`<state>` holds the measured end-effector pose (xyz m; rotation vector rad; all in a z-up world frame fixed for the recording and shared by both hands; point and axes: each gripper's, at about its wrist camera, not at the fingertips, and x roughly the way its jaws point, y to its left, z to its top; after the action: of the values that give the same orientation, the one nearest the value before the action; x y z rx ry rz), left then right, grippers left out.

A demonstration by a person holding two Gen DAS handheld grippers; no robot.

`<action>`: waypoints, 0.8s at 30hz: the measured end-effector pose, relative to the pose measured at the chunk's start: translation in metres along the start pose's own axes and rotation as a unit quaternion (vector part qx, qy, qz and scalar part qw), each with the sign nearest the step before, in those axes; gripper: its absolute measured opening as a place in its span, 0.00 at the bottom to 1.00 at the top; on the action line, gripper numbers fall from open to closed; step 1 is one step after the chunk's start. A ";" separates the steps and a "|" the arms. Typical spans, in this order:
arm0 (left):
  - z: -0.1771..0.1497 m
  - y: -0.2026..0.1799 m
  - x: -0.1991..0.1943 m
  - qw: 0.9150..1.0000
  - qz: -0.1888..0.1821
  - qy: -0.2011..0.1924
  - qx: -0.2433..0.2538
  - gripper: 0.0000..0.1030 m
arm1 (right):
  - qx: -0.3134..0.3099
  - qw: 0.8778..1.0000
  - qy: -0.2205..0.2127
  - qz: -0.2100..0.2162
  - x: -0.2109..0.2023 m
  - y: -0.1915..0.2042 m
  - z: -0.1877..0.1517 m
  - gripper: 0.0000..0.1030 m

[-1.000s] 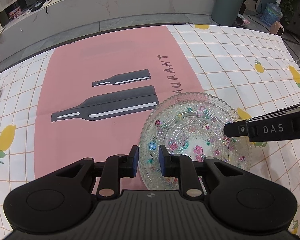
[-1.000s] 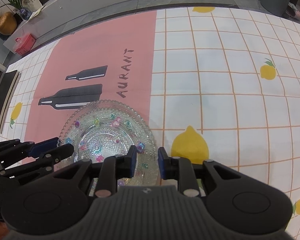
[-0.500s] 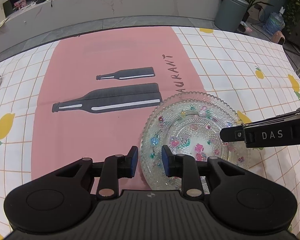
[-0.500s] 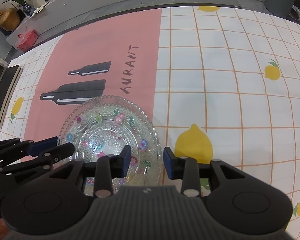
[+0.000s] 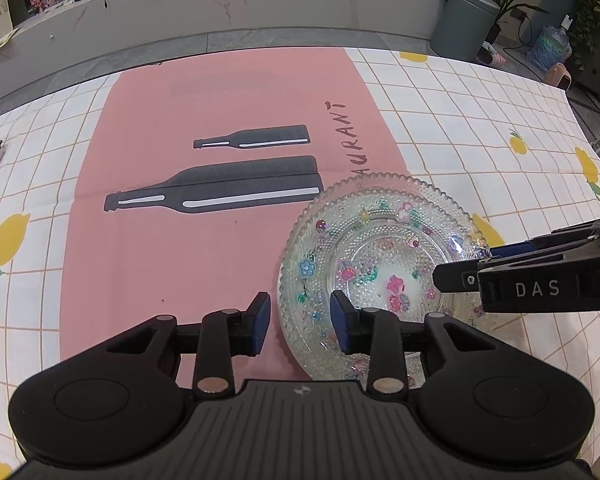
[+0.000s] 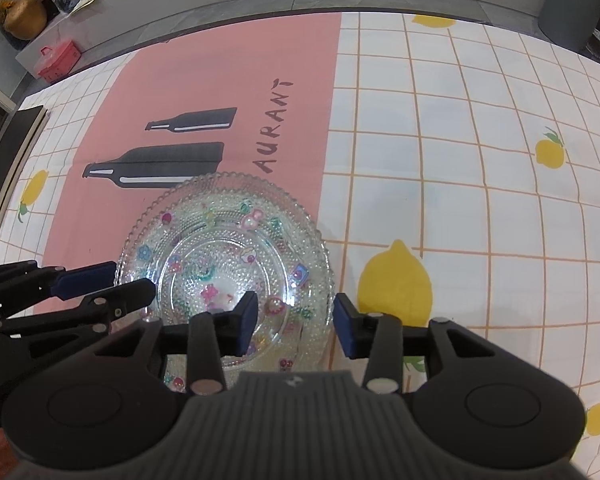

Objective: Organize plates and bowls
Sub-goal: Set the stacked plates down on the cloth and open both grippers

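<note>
A clear glass plate with a beaded rim and small painted flowers lies on the tablecloth, and shows in the right wrist view too. My left gripper is open, its two fingers on either side of the plate's near left rim. My right gripper is open, its fingers on either side of the plate's near right rim. The right gripper reaches in from the right in the left wrist view. The left gripper shows at the left in the right wrist view.
The table carries a cloth with a white grid, lemons, and a pink panel printed with two black bottles. A dark flat object lies at the table's left edge. A grey bin stands beyond the far edge.
Both grippers have opened wider, from nearly shut to open, around the plate's rim. The plate stays in place on the cloth.
</note>
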<state>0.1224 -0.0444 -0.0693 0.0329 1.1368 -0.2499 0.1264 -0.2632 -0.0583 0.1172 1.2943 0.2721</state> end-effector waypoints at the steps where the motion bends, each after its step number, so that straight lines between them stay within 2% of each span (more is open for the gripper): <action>1: 0.000 0.000 0.000 1.000 0.001 0.000 0.000 0.39 | 0.001 1.000 0.000 0.001 0.000 -0.001 0.000 0.41; 10: 0.000 -0.002 -0.011 1.000 0.006 -0.004 0.001 0.39 | 0.002 1.000 -0.005 -0.003 -0.009 -0.004 0.000 0.39; 24: -0.009 -0.013 -0.065 0.999 0.015 -0.038 0.008 0.42 | 0.007 0.999 -0.047 0.005 -0.062 0.001 -0.016 0.41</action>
<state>0.0862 -0.0439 -0.0129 0.0543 1.0571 -0.2331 0.0960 -0.2801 -0.0046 0.1462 1.2025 0.2628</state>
